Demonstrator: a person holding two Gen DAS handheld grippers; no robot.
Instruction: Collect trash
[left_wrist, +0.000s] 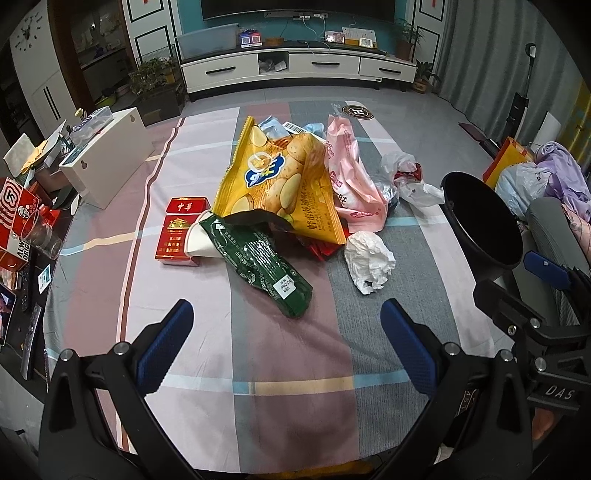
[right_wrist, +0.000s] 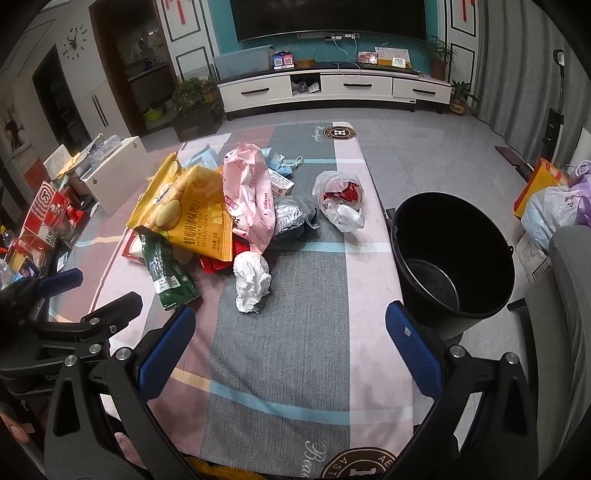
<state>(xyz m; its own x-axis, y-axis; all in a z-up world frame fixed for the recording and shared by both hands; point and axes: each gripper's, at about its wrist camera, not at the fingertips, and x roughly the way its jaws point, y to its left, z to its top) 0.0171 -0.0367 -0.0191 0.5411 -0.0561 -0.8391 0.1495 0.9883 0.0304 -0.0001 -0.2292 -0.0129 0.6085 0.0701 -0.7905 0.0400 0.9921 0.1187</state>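
A pile of trash lies on the cloth-covered table (left_wrist: 288, 369): a yellow chip bag (left_wrist: 280, 177), a green wrapper (left_wrist: 262, 262), a pink bag (left_wrist: 351, 173), a crumpled white tissue (left_wrist: 369, 260), a red cigarette box (left_wrist: 179, 230) and a white plastic bag (left_wrist: 410, 177). The same tissue (right_wrist: 251, 278), chip bag (right_wrist: 188, 210) and green wrapper (right_wrist: 166, 273) show in the right wrist view. A black bucket (right_wrist: 450, 254) stands off the table's right edge. My left gripper (left_wrist: 286, 321) hovers open before the green wrapper. My right gripper (right_wrist: 290, 328) hovers open near the tissue, empty.
A white box (left_wrist: 107, 162) and a red-and-white carton (left_wrist: 16, 214) crowd the table's left side, with a clear cup (left_wrist: 42, 236) beside them. A grey chair (right_wrist: 569, 295) and bags (right_wrist: 550, 210) stand to the right. A white TV cabinet (left_wrist: 299, 68) lines the far wall.
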